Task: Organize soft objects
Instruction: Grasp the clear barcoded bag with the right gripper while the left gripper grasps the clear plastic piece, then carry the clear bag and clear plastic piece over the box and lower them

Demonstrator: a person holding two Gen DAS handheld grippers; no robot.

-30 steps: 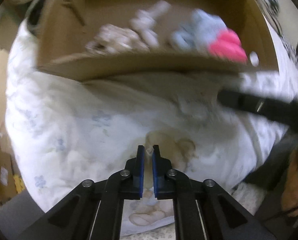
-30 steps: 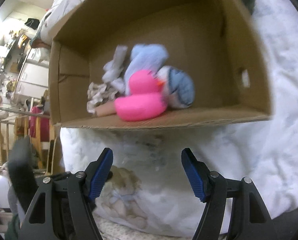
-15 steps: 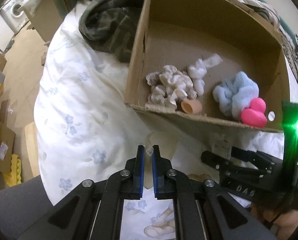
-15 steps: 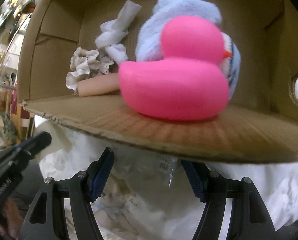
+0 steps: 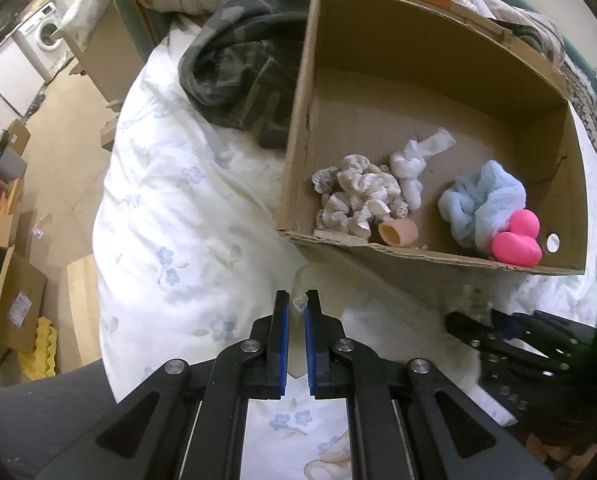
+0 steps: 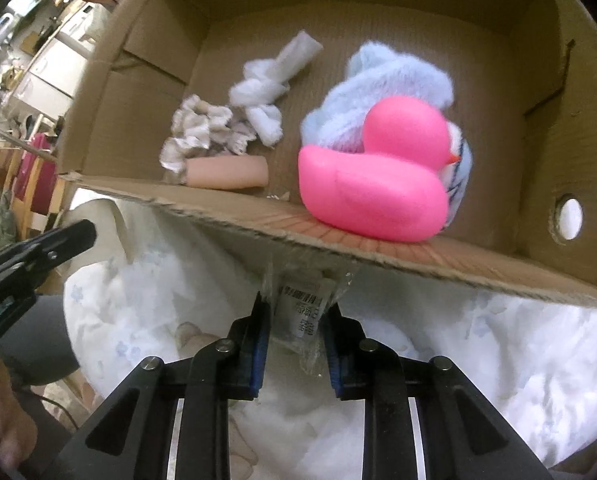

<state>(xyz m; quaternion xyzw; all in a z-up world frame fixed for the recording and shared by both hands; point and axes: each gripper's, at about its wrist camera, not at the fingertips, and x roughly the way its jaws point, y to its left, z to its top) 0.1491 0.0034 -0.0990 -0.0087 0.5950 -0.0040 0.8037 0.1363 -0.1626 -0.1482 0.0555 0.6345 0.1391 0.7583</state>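
White bedding [image 5: 170,208] printed with pale blue flowers covers the bed, and an open cardboard box [image 5: 438,92] sits on it with its low front wall toward both cameras. Beyond the box's left wall lies a dark camouflage-patterned garment [image 5: 238,80], and past the bed's left edge the floor holds cardboard cartons, with a washing machine [image 5: 44,36] in the far corner of the room. Inside the box, along the front wall, a crumpled beige frilly cloth [image 5: 354,196] lies at the left with a short peach-coloured tube [image 5: 396,232] touching it at the front wall; a knotted white cloth [image 5: 412,164] lies just behind them. Toward the box's right front corner a fluffy light-blue cloth [image 5: 482,200] is bunched up, and a pink rubber duck [image 6: 378,184] rests against it, close to the front wall. The left gripper [image 5: 297,312] hangs above the bedding just short of the box's front wall, its blue-padded jaws drawn almost together with a small pale scrap showing in the narrow slit at their tips; whether the pads pinch it cannot be told. The right gripper [image 6: 296,312] sits right under the box's front edge, and its jaws have just been closing; between them is a clear plastic wrapper with a barcode label [image 6: 304,312], both pads meeting its crinkled sides.
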